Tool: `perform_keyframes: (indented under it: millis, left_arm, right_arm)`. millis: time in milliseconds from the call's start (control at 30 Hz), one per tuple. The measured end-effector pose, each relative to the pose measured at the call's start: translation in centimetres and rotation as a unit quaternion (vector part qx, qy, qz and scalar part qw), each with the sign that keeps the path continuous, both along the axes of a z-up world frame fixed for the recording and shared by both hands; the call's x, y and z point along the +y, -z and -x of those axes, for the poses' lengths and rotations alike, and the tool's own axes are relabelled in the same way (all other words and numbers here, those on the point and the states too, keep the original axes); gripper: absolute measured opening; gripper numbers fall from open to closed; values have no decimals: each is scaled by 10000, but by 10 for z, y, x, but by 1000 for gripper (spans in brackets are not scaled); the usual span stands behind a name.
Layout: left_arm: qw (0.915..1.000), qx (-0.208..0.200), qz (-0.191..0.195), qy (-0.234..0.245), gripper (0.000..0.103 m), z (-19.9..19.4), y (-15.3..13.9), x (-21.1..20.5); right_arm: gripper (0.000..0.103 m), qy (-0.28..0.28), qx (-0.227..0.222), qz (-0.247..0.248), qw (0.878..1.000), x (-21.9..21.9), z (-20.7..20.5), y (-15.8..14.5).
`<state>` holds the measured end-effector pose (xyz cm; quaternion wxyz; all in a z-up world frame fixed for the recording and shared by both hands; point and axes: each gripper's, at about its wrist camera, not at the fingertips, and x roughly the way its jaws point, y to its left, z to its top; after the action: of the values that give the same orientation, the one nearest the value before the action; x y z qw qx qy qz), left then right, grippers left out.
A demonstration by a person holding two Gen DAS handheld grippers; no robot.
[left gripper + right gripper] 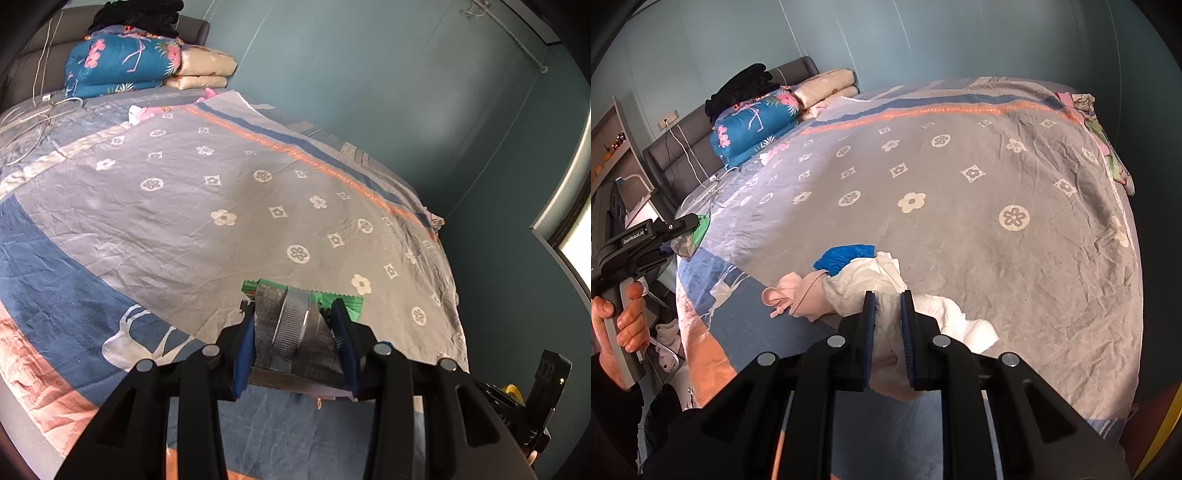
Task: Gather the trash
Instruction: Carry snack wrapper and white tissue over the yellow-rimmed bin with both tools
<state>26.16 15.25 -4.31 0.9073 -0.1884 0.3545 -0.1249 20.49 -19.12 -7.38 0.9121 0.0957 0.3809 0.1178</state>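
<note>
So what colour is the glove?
Blue glove, clearest in the right wrist view.

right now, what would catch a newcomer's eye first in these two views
Each claw grips trash above the bed: the left claw pinches a silver and green snack wrapper, and the right claw is shut on a bundle of white tissue with pink and blue scraps. Beyond them the grey flowered bedspread fills both views, with folded blue floral bedding stacked at the headboard end.

"genrobot.ai" on left gripper (687, 230)
</note>
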Motion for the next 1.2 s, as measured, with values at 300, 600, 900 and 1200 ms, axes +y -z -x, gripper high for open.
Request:
perform_keyframes:
  millis: [300,600,900,1200]
  left_arm:
    - [9990,-405,-119,143,37,39,-37,-1]
    - [9953,-881,-414,20,37,84,-85,-1]
    - [9854,-1504,-790,-135,37,132,-130,-37]
    - [9755,-1765,-1291,-221,37,166,-160,-110]
  right_arm:
    - [14,9,-323,-37,9995,-10,28,-25]
    - [14,71,-659,-88,9978,-34,68,-50]
    - [14,231,-1019,-68,9945,-60,105,-77]
    - [14,624,-1278,-53,9898,-104,141,-99]
